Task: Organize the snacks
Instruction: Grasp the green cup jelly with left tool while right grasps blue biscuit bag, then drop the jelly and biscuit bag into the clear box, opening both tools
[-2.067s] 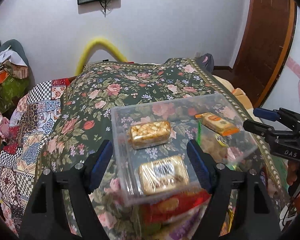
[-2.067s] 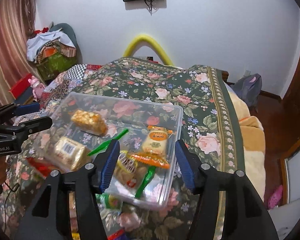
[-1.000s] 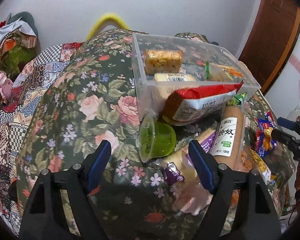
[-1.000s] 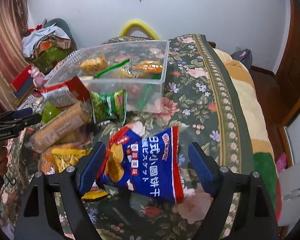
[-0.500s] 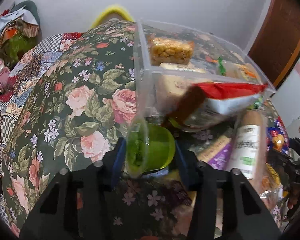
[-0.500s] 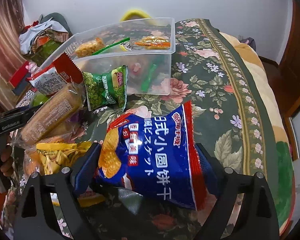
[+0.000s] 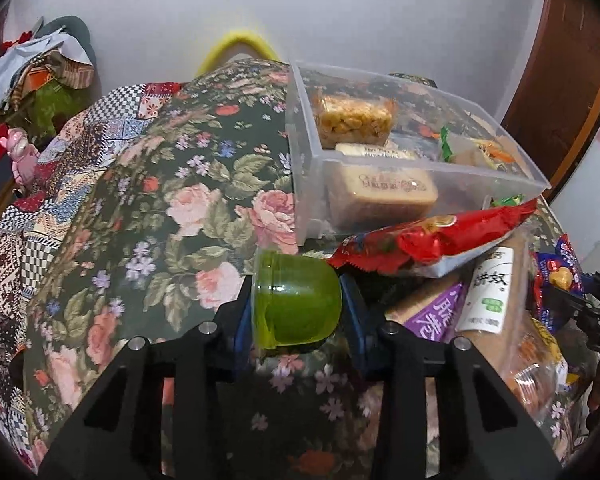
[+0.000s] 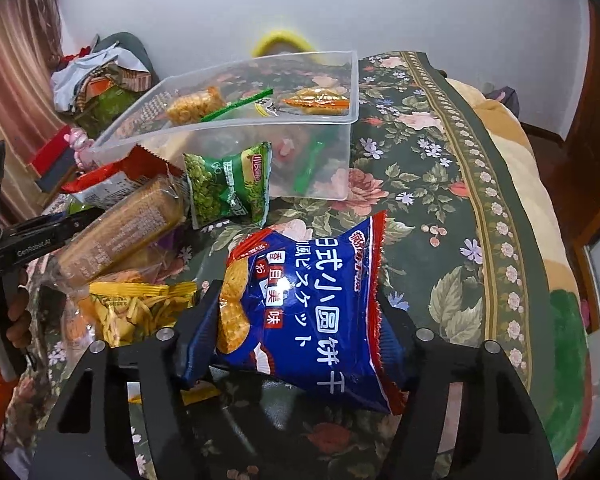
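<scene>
**Green jelly cup and blue cracker bag gripped together as snack sorting went on**

Green plastic filled the gap of my left gripper (image 7: 298,312): its jaws were closing and the blue pads already pressed both sides of the jelly cup (image 7: 296,304), which lay on its side on the floral bedspread (image 7: 160,208), just in front of the clear plastic bin (image 8: 312,152). My right gripper (image 8: 300,320) was closing too, its fingers bearing on the two edges of the blue cracker bag (image 8: 308,304), which lay near the bin's front wall. I judged this the pick-up step for both hands, with the bin only partly filled and a heap of packets still outside it.

The next move, as I read it, called for lifting each item clear of the pile and carrying it over the bin's rim before letting go; the cup's smooth round wall could slip, and the bag would crumple under too hard a squeeze.

Legible writing was scarce. The other gripper's arm, seen from the right wrist, read "GenRobot.AI". The blue bag carried white Chinese and Japanese characters, and the green pea packet (image 8: 228,184) a red logo too small to read.
</scene>
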Demonstrator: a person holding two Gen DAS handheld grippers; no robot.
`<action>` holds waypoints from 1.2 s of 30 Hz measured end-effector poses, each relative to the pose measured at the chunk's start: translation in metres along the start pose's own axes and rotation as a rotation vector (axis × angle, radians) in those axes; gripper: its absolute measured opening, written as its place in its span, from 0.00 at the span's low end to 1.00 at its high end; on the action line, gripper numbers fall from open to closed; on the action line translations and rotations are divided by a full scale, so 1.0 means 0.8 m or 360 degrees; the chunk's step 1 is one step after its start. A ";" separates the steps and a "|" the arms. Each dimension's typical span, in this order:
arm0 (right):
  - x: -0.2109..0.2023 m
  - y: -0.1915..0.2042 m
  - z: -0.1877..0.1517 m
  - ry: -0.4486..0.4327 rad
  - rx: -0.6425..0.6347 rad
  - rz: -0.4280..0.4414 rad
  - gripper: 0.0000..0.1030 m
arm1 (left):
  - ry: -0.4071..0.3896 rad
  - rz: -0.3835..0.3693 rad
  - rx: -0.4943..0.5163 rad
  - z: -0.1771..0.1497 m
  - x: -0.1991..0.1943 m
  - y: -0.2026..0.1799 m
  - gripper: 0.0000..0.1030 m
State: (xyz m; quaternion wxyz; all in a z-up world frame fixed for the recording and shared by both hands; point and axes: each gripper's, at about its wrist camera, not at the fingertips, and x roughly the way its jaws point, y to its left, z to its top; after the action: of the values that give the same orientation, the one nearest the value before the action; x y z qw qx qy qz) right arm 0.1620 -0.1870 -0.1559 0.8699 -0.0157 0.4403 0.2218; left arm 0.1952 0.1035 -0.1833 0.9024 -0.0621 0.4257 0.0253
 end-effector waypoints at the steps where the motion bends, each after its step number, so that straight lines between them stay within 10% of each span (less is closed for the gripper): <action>1: -0.002 0.000 0.001 -0.0005 -0.0004 0.0000 0.60 | -0.0009 0.0001 0.0002 0.000 -0.006 0.001 0.39; 20: -0.060 0.007 0.063 -0.0306 -0.0041 -0.0013 0.58 | -0.0263 -0.0022 0.0097 0.055 -0.086 -0.021 0.39; 36: -0.041 0.037 0.132 -0.0454 -0.0143 0.0008 0.58 | -0.0264 -0.0046 0.0175 0.124 -0.034 -0.060 0.39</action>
State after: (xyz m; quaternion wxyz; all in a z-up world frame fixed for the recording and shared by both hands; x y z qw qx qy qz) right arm 0.2132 -0.1488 -0.0613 0.9214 -0.0218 0.3019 0.2436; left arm 0.2583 0.0689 -0.0956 0.9368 -0.0162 0.3494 -0.0062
